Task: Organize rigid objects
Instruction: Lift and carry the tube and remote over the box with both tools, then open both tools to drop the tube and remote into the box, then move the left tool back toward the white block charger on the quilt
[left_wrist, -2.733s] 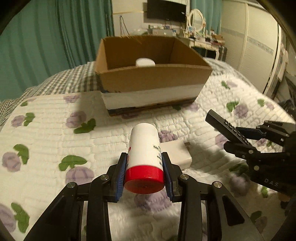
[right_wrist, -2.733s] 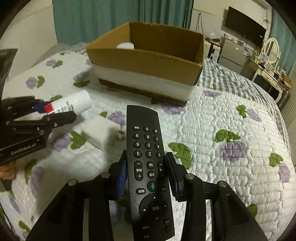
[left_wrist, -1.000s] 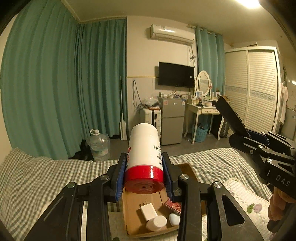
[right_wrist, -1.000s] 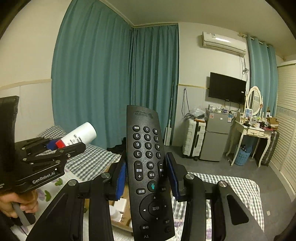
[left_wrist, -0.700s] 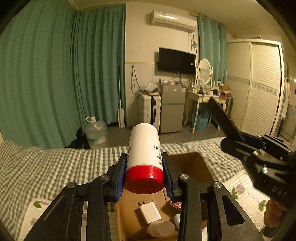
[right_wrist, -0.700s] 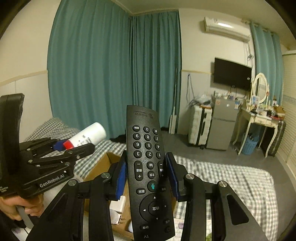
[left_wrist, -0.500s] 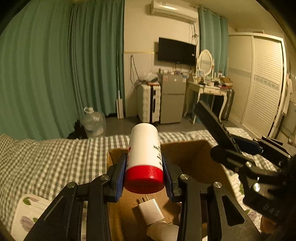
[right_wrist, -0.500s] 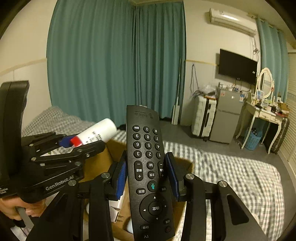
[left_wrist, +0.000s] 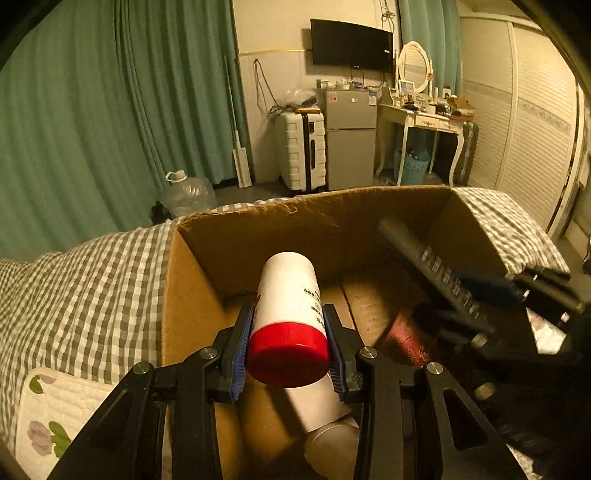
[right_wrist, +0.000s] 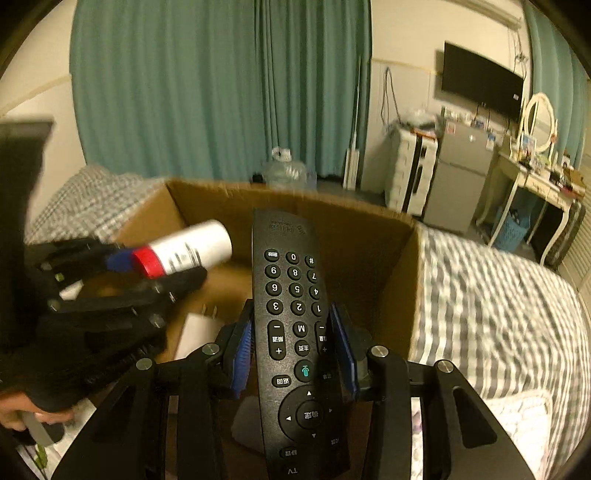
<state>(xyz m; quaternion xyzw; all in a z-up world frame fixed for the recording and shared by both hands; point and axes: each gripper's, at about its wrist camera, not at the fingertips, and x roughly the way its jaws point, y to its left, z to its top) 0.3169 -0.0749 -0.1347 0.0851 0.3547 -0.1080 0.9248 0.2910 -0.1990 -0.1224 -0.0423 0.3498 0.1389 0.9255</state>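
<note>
Teal floor-length curtains (left_wrist: 92, 122) hang behind a bed covered in a grey-and-white checked blanket (left_wrist: 85, 280), with a white suitcase (left_wrist: 301, 149), a small grey fridge (left_wrist: 351, 136) and a wall-mounted black television (left_wrist: 351, 44) along the far wall. On the bed sits an open brown cardboard box (left_wrist: 258, 236).

Over the box opening, the left gripper (left_wrist: 288, 343) has its jaws clamped on a white cylindrical bottle with a red cap (left_wrist: 288, 299), the blue pads pressing the bottle just behind the cap, which faces the camera; the bottle's far end points down into the box. Beneath it on the box floor lies another white cylindrical container (left_wrist: 325, 413), and to the right a dark red item (left_wrist: 404, 334) too blurred to identify.

The right gripper (right_wrist: 295, 350) has its jaws closed on a long black remote control with numbered buttons (right_wrist: 295, 332), gripped across its middle, its far end tilted into the box on the right side. A white plug adapter (right_wrist: 197, 332) lies on the box floor between the two grippers. A person's hand (right_wrist: 22, 411) holds the left gripper's handle.
</note>
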